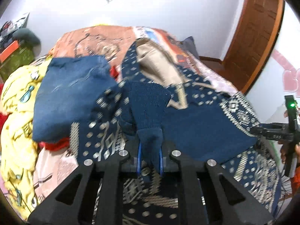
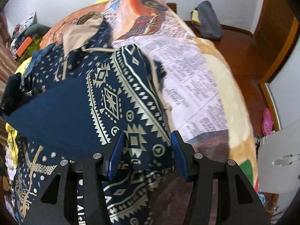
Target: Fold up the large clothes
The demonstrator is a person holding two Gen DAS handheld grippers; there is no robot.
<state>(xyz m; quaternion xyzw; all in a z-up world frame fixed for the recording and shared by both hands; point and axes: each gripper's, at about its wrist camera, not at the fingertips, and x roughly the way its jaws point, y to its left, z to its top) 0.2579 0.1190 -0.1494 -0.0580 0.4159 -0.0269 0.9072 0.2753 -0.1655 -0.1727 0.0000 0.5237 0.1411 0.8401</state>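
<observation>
Clothes pile [image 1: 71,97] blocks left; blanket [image 2: 196,86] free right.

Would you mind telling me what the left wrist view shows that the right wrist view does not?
Only the left wrist view: a plain blue garment, a yellow cartoon blanket, the left tool shut on a ribbed cuff, and the right tool's body at the right edge.
Only the right wrist view: the right tool around a patterned fold, a pink shoe and a dark bundle on the floor.
Both: the navy patterned hoodie on the printed bedspread.
</observation>
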